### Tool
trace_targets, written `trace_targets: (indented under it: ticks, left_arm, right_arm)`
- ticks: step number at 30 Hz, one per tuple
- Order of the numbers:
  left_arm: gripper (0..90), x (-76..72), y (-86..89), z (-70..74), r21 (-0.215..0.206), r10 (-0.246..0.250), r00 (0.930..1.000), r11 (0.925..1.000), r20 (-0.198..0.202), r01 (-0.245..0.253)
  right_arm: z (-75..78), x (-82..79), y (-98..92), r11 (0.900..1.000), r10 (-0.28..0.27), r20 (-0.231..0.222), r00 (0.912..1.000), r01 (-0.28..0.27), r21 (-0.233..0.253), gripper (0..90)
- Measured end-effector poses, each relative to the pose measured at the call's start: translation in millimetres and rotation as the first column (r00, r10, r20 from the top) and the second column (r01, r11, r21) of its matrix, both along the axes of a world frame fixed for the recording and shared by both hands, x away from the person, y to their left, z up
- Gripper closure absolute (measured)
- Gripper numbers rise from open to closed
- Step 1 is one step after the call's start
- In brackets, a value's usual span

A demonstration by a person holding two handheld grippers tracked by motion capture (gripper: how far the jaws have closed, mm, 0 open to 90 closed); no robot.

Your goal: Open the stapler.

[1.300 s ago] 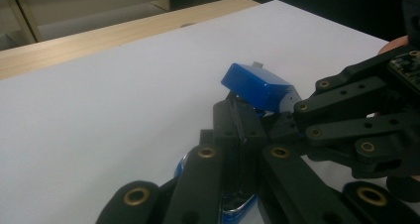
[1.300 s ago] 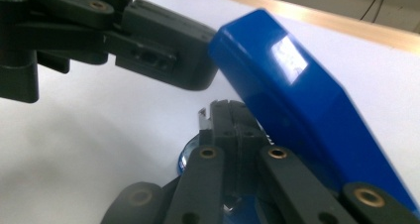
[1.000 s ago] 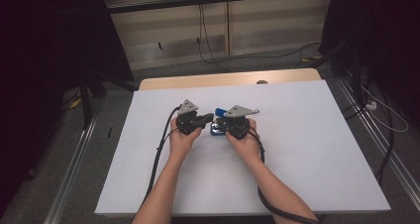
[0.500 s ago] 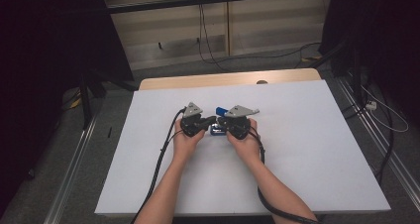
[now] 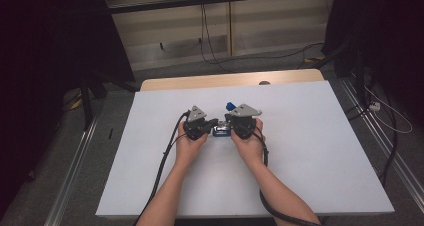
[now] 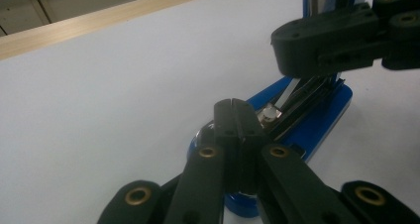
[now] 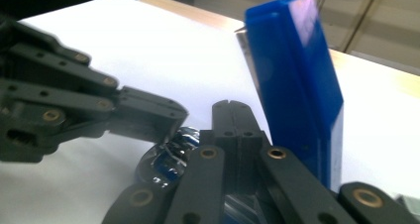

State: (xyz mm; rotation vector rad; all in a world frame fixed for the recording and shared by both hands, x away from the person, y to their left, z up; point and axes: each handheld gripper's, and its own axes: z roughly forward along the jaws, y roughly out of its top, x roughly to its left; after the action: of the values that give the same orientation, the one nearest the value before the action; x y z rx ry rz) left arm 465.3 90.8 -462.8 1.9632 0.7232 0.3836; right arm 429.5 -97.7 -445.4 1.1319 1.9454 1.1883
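Observation:
A blue stapler (image 5: 220, 131) lies on the white table (image 5: 310, 151) between my two grippers. Its blue top (image 7: 297, 75) stands swung up nearly upright, and the base (image 6: 317, 127) with its metal track lies flat. My left gripper (image 6: 233, 103) is shut, its tips resting over the rear of the base with nothing between them. My right gripper (image 7: 232, 105) is shut too, just beside the raised top. In the high view the left gripper (image 5: 215, 122) and right gripper (image 5: 228, 119) nearly meet tip to tip over the stapler. The right gripper (image 6: 317, 43) crosses above the base in the left gripper view.
A wooden strip (image 5: 230, 80) borders the table's far edge. Black cables (image 5: 165, 156) trail from both grippers toward the near edge. Metal rails (image 5: 75, 161) run along the floor on either side of the table.
The left gripper has moved right, closing the gap to the right gripper over the stapler. Both hands have edged slightly away from the person.

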Motion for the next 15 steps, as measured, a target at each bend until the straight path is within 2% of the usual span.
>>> trace_targets:
  ticks: [2,4,5,7,11,15]
  left_arm:
    - [90.0,-0.7,-1.0,0.5,0.008,0.002,1.0,1.0,0.004,-0.002]
    - [90.0,-0.8,-1.2,0.5,0.008,0.003,1.0,1.0,0.005,-0.003]
    - [90.0,-1.2,-1.6,0.9,0.015,0.005,1.0,0.9999,0.004,-0.005]
    - [90.0,-1.6,-1.9,1.4,0.025,0.007,1.0,0.9997,0.007,-0.008]
    - [90.0,-1.8,-2.4,1.5,0.022,0.008,0.9999,0.9997,0.007,-0.008]
    - [90.0,-1.9,-2.3,1.5,0.023,0.009,0.9999,0.9997,0.005,-0.009]
  right_arm:
    - [2.4,-0.4,-4.3,0.999,-0.014,0.013,0.9998,0.014,-0.031,90.0]
    - [3.5,-0.5,-7.8,0.999,-0.027,0.015,0.9995,0.027,-0.031,90.0]
    - [6.1,-0.3,-15.8,0.998,-0.054,0.003,0.9985,0.054,-0.01,90.0]
    - [7.6,-0.2,-21.5,0.997,-0.071,0.005,0.9975,0.071,-0.015,90.0]
    - [8.4,-2.1,-23.1,0.996,-0.062,0.013,0.998,0.063,-0.059,90.0]
    - [8.6,-2.6,-24.2,0.995,-0.054,0.015,0.9984,0.055,-0.079,90.0]
